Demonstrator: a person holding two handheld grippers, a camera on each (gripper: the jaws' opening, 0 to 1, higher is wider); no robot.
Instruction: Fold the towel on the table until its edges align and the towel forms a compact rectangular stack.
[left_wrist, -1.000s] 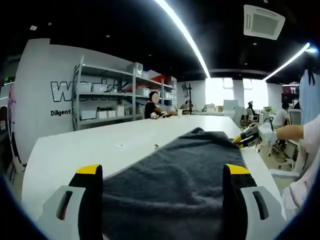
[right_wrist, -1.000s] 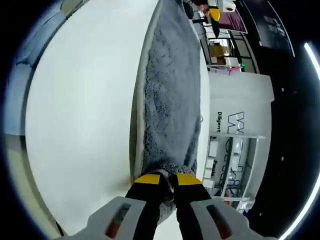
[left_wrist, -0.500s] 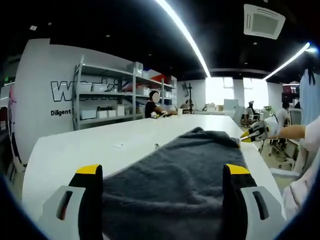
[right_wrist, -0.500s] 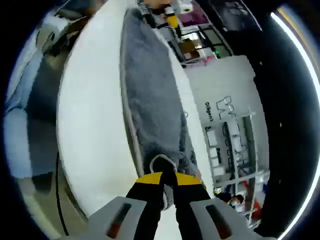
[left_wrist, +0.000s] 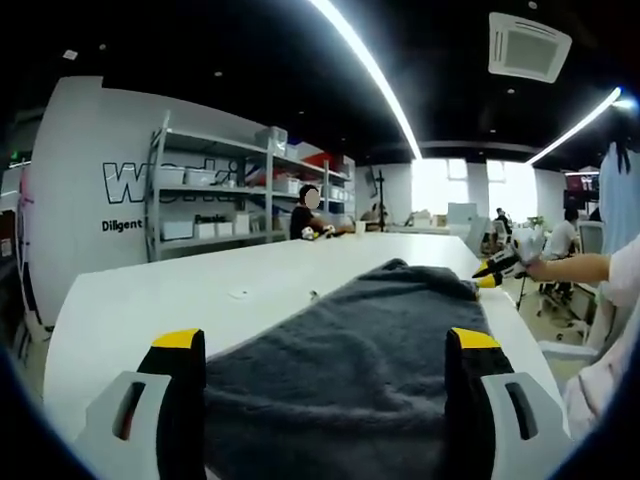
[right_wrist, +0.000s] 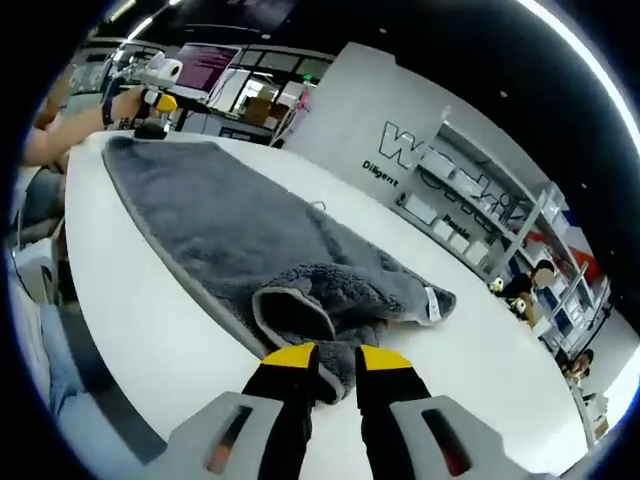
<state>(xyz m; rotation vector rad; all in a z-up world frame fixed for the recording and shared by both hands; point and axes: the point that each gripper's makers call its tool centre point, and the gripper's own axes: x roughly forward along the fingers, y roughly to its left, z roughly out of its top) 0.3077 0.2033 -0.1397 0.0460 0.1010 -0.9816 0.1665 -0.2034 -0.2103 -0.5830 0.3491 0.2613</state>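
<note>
Left gripper view: the white table (left_wrist: 180, 290) is seen at the left, and a dark grey towel (left_wrist: 350, 350) is spread along it, its near end lying between the jaws of the left gripper (left_wrist: 325, 345), which are held wide apart and closed on nothing. At the far right end of the towel the right gripper (left_wrist: 488, 275) is seen, about level with the towel's far edge; a second ago it was pressed lower against that edge.

Right gripper view: the left gripper (right_wrist: 155, 100) is seen at the far left end of the towel (right_wrist: 220, 225). The right gripper (right_wrist: 325, 352) has its jaws nearly together, pinching the towel's near corner. Since a second ago that corner has been lifted and turned over, so that a curled flap is raised off the table (right_wrist: 150, 340). The first fold is judged to have just begun; no edges are aligned yet.
</note>
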